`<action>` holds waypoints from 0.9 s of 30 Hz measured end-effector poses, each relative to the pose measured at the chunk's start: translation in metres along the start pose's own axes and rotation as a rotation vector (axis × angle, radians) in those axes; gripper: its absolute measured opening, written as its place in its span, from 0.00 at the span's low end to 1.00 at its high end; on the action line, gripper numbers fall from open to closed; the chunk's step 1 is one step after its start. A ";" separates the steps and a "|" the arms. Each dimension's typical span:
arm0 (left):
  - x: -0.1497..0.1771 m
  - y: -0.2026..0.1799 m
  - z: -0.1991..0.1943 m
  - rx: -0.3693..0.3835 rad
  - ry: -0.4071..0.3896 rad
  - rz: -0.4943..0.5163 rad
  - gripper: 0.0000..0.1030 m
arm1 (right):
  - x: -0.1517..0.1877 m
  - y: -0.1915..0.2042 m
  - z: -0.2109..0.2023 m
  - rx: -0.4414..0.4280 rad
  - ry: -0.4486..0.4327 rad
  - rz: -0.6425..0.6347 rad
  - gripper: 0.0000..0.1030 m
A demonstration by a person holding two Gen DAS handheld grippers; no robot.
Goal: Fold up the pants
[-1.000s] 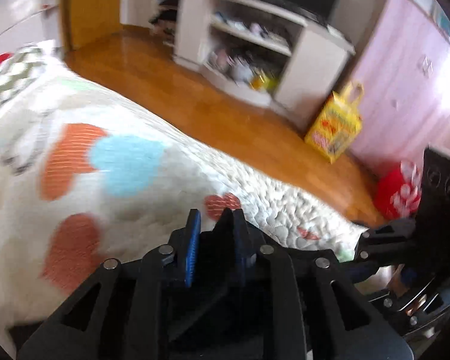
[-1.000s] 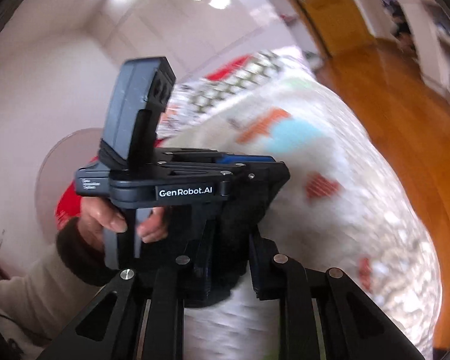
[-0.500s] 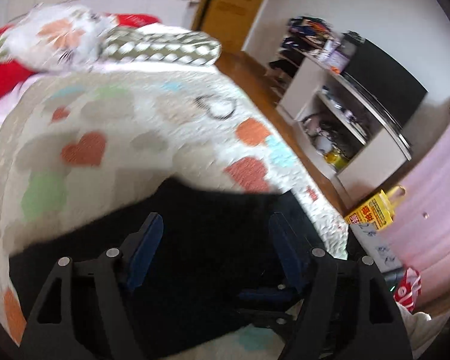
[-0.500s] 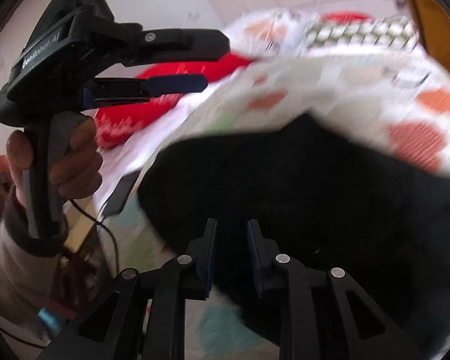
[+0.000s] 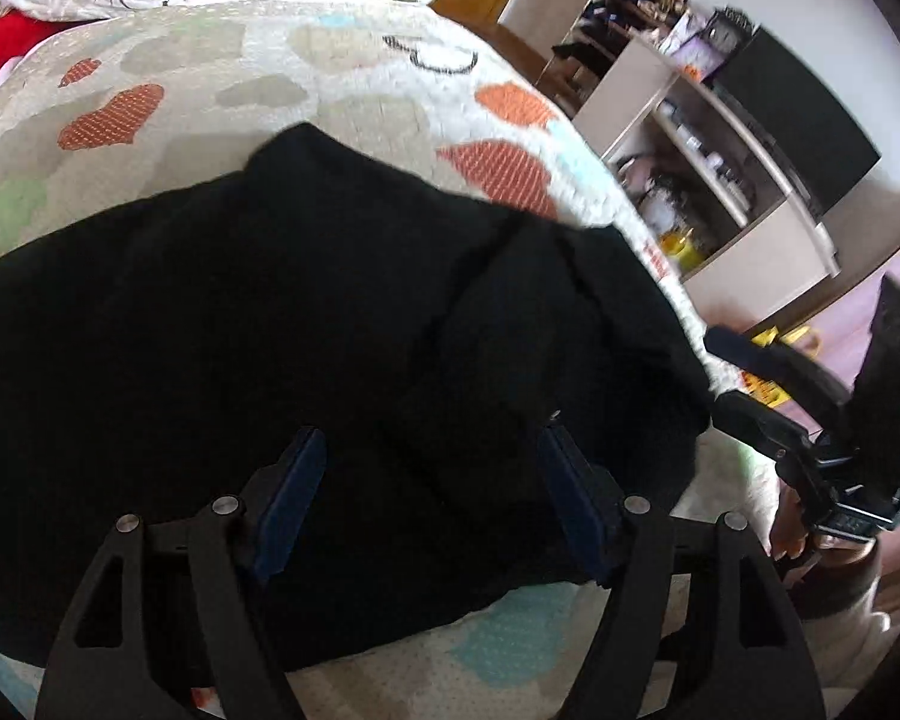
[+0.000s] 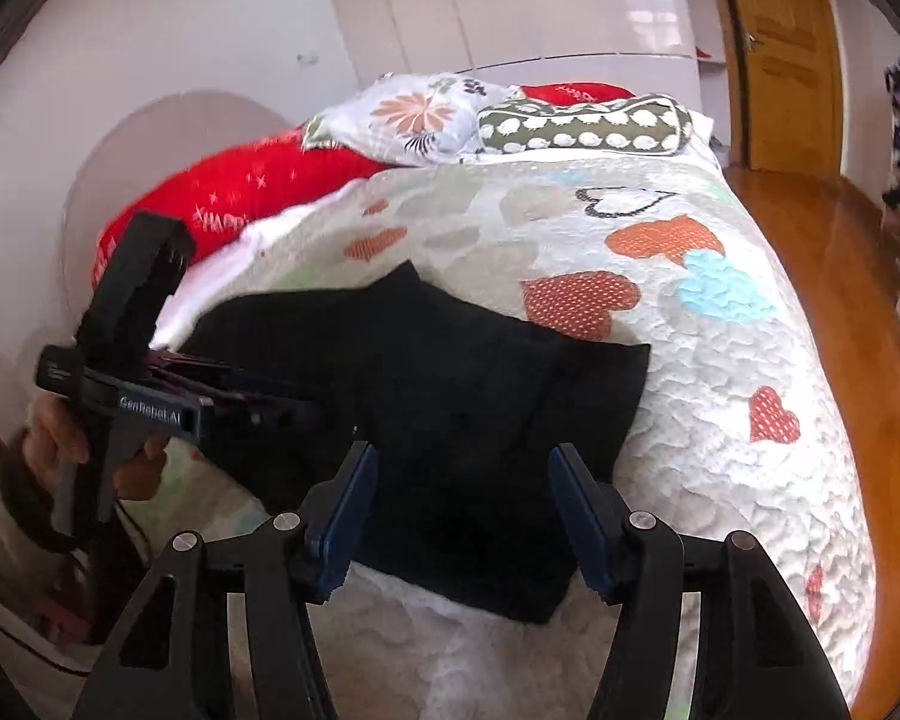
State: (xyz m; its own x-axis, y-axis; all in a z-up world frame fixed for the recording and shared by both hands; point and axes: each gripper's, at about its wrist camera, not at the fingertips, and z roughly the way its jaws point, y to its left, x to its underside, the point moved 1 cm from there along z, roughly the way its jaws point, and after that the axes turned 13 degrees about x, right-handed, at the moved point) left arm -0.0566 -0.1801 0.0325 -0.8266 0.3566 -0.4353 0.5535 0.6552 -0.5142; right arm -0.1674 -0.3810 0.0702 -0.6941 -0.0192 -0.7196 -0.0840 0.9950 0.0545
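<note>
One pair of black pants (image 6: 444, 396) lying folded in a compact dark block on the quilted heart-print bed cover (image 6: 720, 360), near the bed's foot end, where a second ago only bare quilt showed ahead of both cameras. Released, by the look of it: both grippers clamped nearly shut then, spread now. Left gripper (image 5: 432, 474) with fingers held wide above the cloth, nothing pinched between the blue pads (image 5: 288, 498). Right gripper (image 6: 462, 504) likewise just been opening, pants edge lying below the gap but untouched by either pad. Judged as a fold laid down and let go, so either one more fold or some smoothing left.

Hard to read: layers and seams lost in the blackness, only one faint crease visible in the left view. Waistband or leg ends, cannot tell which. Left and near edges of the cloth cut off by the left view's rim and the finger frames. Pillows (image 6: 582, 120) beyond, shelving (image 5: 708, 180) blurred.
</note>
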 end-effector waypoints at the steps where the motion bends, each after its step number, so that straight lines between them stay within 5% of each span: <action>1: -0.002 -0.002 0.002 -0.008 -0.001 0.007 0.70 | -0.001 0.003 0.005 -0.001 -0.001 -0.003 0.60; 3: -0.007 -0.003 0.005 0.002 -0.002 0.009 0.65 | -0.002 0.007 0.023 0.027 0.009 -0.017 0.58; 4: -0.009 -0.004 0.007 0.008 0.004 0.016 0.44 | -0.002 0.009 0.034 0.057 0.028 -0.037 0.53; 5: -0.012 -0.007 0.010 0.005 0.023 0.034 0.32 | -0.001 0.008 0.039 0.071 0.049 -0.054 0.27; 6: -0.013 -0.012 0.013 -0.005 0.046 0.059 0.21 | 0.003 0.005 0.050 0.078 0.086 -0.065 0.18; 8: -0.017 -0.025 0.012 -0.013 0.055 0.117 0.16 | 0.008 -0.008 0.048 0.020 0.084 -0.002 0.14; 14: -0.050 -0.046 -0.013 -0.046 -0.024 0.222 0.15 | -0.004 -0.050 0.002 -0.159 -0.035 0.222 0.10; 23: -0.054 0.018 -0.001 -0.095 -0.013 0.017 0.17 | -0.047 -0.033 -0.013 -0.288 -0.148 0.269 0.10; 27: -0.048 0.039 -0.028 -0.052 -0.075 -0.086 0.47 | -0.059 0.004 -0.009 -0.338 -0.153 0.202 0.10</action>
State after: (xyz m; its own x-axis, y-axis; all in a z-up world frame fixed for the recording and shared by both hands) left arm 0.0022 -0.1534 0.0538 -0.8598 0.2481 -0.4464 0.4733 0.7155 -0.5139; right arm -0.1332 -0.3764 0.1193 -0.6083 0.2133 -0.7645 -0.2049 0.8884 0.4109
